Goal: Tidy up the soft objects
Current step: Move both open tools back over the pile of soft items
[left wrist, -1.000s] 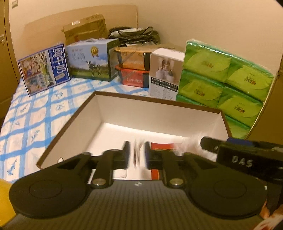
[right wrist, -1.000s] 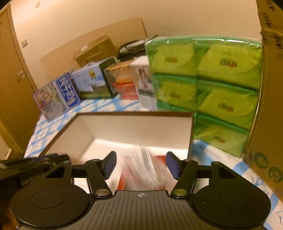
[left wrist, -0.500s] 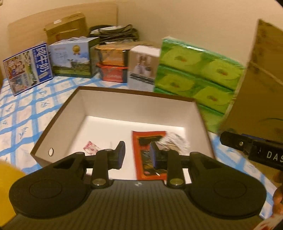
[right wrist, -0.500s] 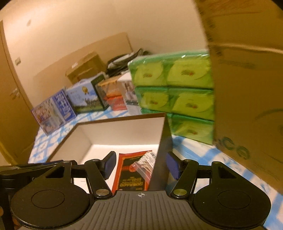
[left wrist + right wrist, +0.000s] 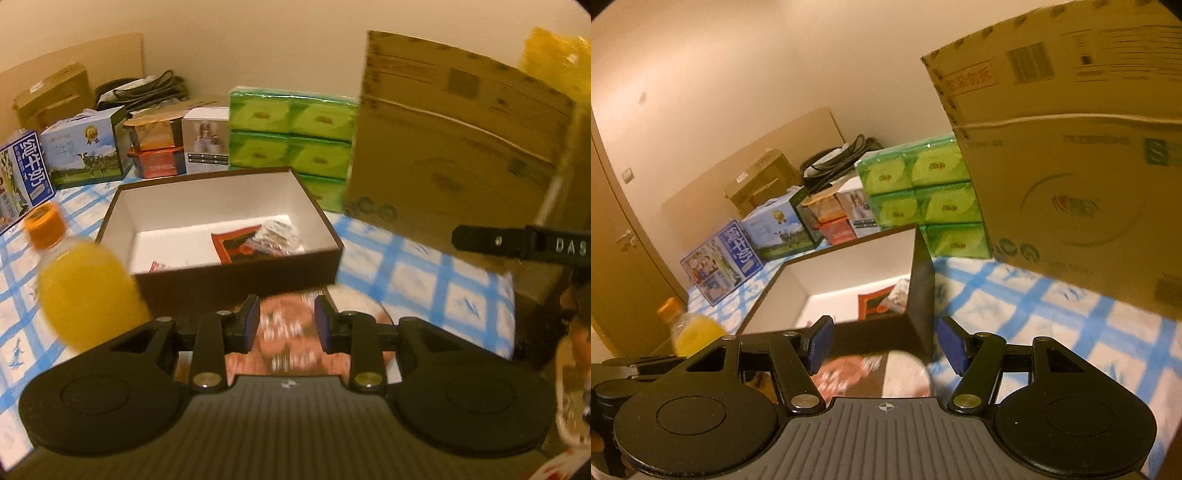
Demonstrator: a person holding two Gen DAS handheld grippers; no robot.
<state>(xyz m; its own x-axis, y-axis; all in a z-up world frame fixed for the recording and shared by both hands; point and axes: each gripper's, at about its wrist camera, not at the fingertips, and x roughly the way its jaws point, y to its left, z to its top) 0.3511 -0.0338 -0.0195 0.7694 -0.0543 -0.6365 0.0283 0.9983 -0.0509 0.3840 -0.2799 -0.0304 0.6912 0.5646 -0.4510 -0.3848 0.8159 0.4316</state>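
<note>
A brown box [image 5: 236, 291] with a white inside sits on the blue-checked bedsheet. A red packet [image 5: 236, 245], a clear crinkly packet [image 5: 277, 236] and a small pink packet [image 5: 157, 265] lie in it. My left gripper [image 5: 282, 325] hovers before the box's near wall, its jaws opening with nothing pressed between them. Beneath it a blurred reddish snack packet [image 5: 291, 343] lies on the sheet. My right gripper [image 5: 886, 343] stands open and empty off the box's near right corner [image 5: 919, 295], above the same packet [image 5: 846, 376].
An orange juice bottle [image 5: 81, 288] stands left of the box. A large cardboard carton [image 5: 454, 147] rises at the right. Green tissue packs [image 5: 291, 136] and several printed boxes [image 5: 85, 151] line the wall behind. A whitish round thing [image 5: 908, 373] lies by the snack packet.
Both grippers drew back from over the box to its near side and rose. The left jaws widened. The bottle and the reddish snack packet came into view.
</note>
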